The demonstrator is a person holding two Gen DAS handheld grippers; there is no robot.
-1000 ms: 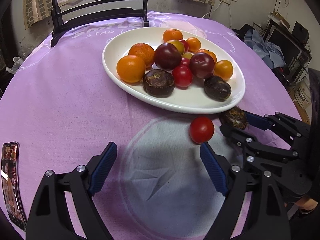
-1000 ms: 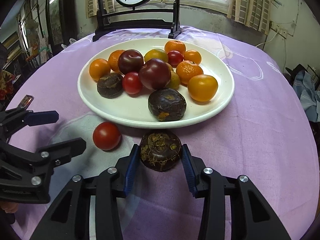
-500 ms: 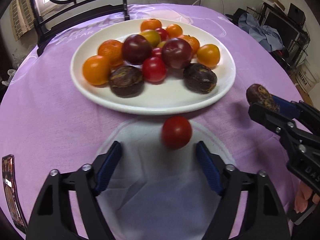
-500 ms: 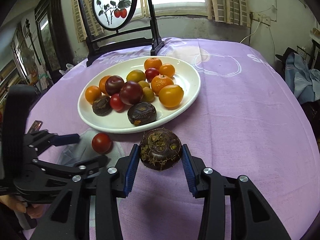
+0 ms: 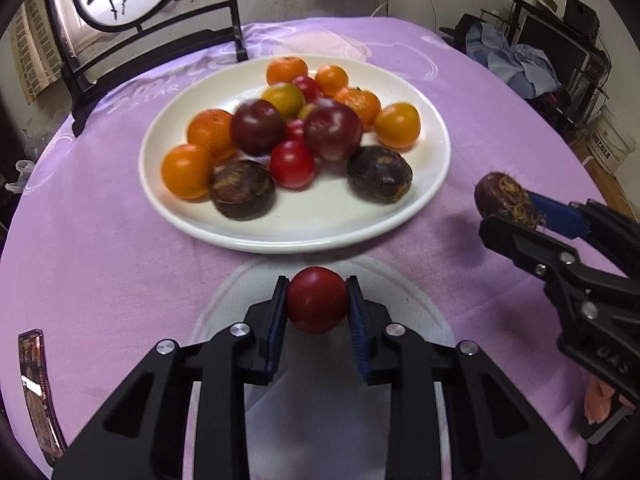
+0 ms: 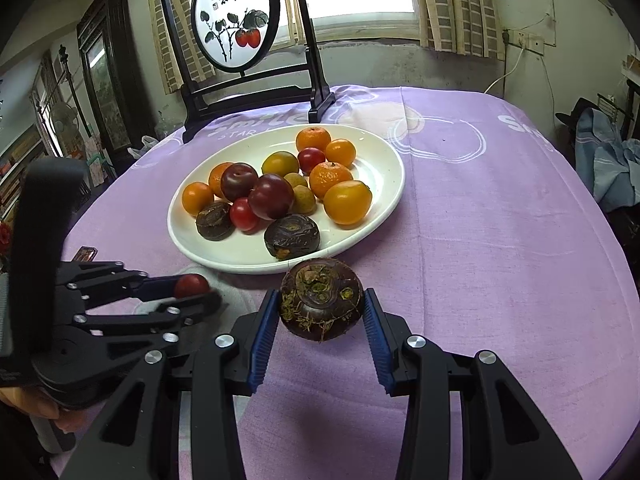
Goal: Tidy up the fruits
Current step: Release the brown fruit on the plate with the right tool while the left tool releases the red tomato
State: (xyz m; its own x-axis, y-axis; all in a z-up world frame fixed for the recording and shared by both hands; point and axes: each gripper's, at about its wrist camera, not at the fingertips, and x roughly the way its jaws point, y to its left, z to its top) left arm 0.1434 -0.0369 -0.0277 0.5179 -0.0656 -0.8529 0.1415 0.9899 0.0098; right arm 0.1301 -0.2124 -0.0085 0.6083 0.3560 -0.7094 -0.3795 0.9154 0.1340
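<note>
A white oval plate [image 5: 432, 168] [image 6: 384, 160] on the purple tablecloth holds several oranges, plums, red tomatoes and dark brown water chestnuts. My left gripper [image 5: 317, 306] is shut on a red tomato [image 5: 317, 304] just in front of the plate's near rim; it also shows in the right wrist view [image 6: 191, 285]. My right gripper [image 6: 321, 308] is shut on a dark brown water chestnut [image 6: 321, 304] and holds it above the cloth, right of the plate; it shows in the left wrist view [image 5: 502, 199].
A black-framed round painted screen [image 6: 234, 28] stands at the table's far edge behind the plate. A phone [image 5: 34, 376] lies near the left front edge. Clothes and boxes [image 5: 516, 60] lie beyond the table on the right.
My left gripper has closed on the red tomato that lay on the cloth. My right gripper has lifted the water chestnut higher and drawn back from the plate.
</note>
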